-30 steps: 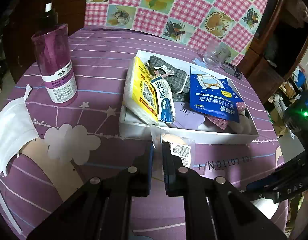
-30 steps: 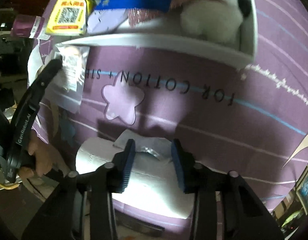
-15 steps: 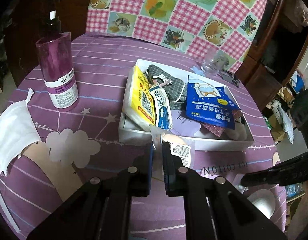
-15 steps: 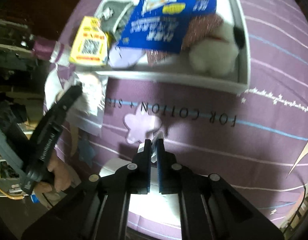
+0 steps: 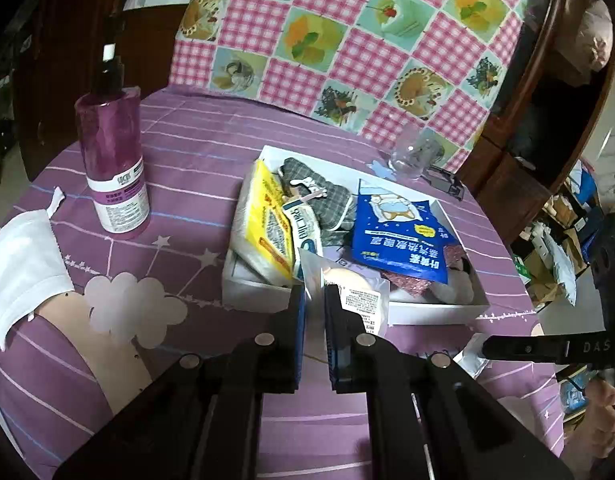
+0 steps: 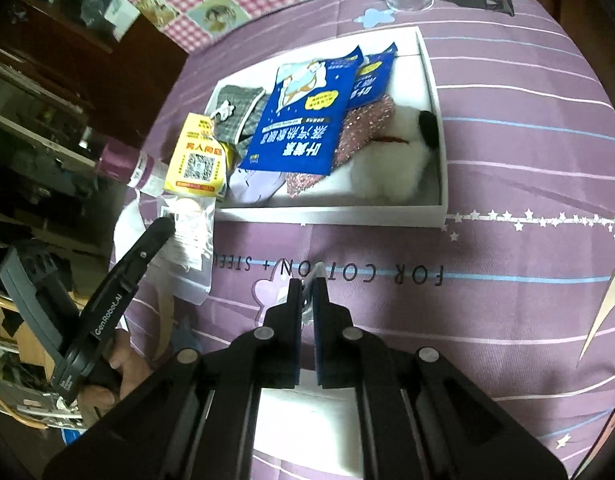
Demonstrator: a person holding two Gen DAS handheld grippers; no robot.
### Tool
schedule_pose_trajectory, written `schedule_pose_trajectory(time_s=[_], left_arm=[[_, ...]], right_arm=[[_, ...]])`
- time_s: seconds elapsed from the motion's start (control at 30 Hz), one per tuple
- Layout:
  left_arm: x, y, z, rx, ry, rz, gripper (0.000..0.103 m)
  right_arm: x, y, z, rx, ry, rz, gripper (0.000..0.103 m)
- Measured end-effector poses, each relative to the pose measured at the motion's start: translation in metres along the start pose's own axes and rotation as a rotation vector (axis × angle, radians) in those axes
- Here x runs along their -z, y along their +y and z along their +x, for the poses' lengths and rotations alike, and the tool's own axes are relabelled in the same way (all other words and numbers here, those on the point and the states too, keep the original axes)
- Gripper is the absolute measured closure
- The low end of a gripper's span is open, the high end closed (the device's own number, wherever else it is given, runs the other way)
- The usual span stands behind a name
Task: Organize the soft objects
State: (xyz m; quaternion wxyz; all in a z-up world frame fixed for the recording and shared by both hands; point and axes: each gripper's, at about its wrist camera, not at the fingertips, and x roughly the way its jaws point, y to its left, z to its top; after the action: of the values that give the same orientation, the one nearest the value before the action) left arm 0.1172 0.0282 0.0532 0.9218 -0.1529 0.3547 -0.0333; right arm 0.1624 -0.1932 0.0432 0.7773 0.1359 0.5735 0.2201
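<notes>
Purple cloth (image 6: 487, 320) reads "FOR COTTON". Left claw (image 5: 314, 300), marked "GenRobot.AI", pinches a clear packet (image 5: 347, 292) beside the white box (image 6: 427, 216). Right claw (image 6: 306, 288) pinches a white pack (image 6: 307, 396) above the cloth.

A white box (image 5: 427, 312) at mid-frame holds a yellow packet (image 5: 273, 226), a grey checked pouch (image 5: 327, 196), blue sachets (image 5: 399, 236), pink glitter cloth (image 6: 363, 128) and a white plush toy (image 6: 391, 164). A clear packet (image 5: 359, 296) with a beige pad stands upright just below it. A white mask (image 5: 19, 264) lies flat at the left edge.
</notes>
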Motion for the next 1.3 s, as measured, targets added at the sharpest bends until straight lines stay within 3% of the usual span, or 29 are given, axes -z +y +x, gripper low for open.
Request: schedule_pose_trajectory(time_s=[0.4, 0.57, 0.87, 1.13, 1.3], left_arm=[[-0.001, -0.016, -0.005, 0.04, -0.092, 0.026, 0.095], [-0.013, -0.024, 0.005, 0.037, -0.083, 0.005, 0.095], [-0.035, -0.035, 0.041, -0.046, -0.067, -0.004, 0.095], [-0.03, -0.028, 0.089, -0.105, 0.004, -0.029, 0.095], [-0.021, -0.043, 0.095, -0.176, -0.027, 0.08, 0.095]], right_arm=[[0.0, -0.006, -0.023, -0.076, -0.188, -0.017, 0.097], [-0.013, -0.004, -0.021, 0.031, -0.246, -0.004, 0.097], [-0.047, -0.011, 0.011, 0.087, -0.226, 0.017, 0.097], [-0.061, -0.026, 0.041, -0.01, -0.221, 0.047, 0.097], [-0.059, -0.047, 0.044, -0.168, -0.199, 0.127, 0.097]])
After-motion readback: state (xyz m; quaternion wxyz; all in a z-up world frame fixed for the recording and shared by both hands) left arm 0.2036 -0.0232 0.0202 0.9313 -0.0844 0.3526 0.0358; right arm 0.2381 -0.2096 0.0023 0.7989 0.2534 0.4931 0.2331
